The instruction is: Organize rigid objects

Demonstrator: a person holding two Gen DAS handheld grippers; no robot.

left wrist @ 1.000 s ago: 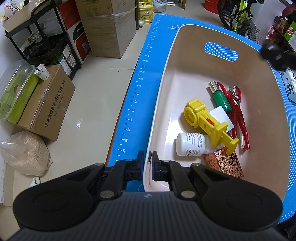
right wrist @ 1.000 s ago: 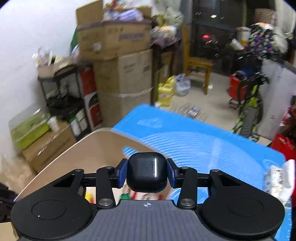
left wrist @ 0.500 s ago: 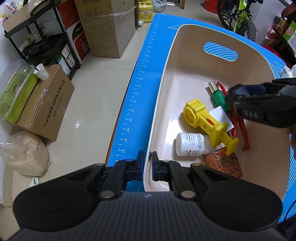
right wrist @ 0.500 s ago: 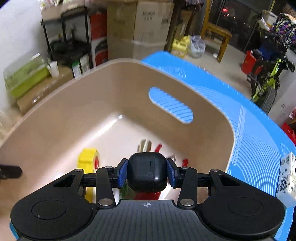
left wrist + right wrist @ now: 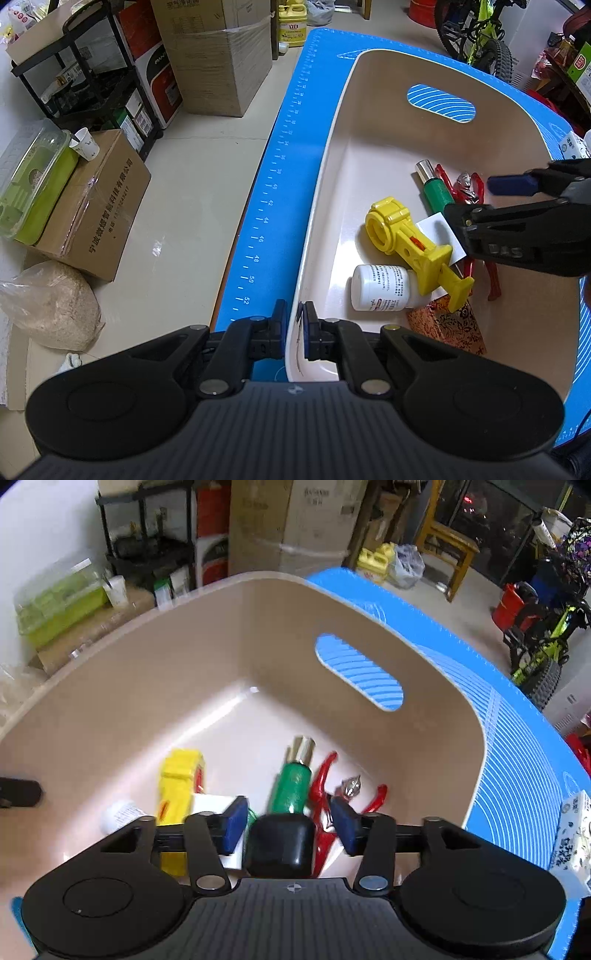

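Basket (image 5: pixel 334 155) rim is clamped by the left claw (image 5: pixel 294 328). Right claw (image 5: pixel 288 825) is opening, black case (image 5: pixel 280 845) freed between apart pads; a bounce off the toys is likely tbh.

Bin (image 5: pixel 369 74) sits on mat (image 5: pixel 291 166), which lies on the table. In the bin: bottle (image 5: pixel 380 288) nearest the left gripper (image 5: pixel 294 328), toy (image 5: pixel 413 243) just behind it lying on a card (image 5: pixel 436 229), tube (image 5: pixel 436 188) and figure (image 5: pixel 469 184) further right, patterned box (image 5: pixel 443 325) at the near wall. Case (image 5: pixel 280 843) lies between the opening jaws of the right gripper (image 5: pixel 288 825), pads off it. Cartons (image 5: pixel 99 206) on the floor left of the mat.
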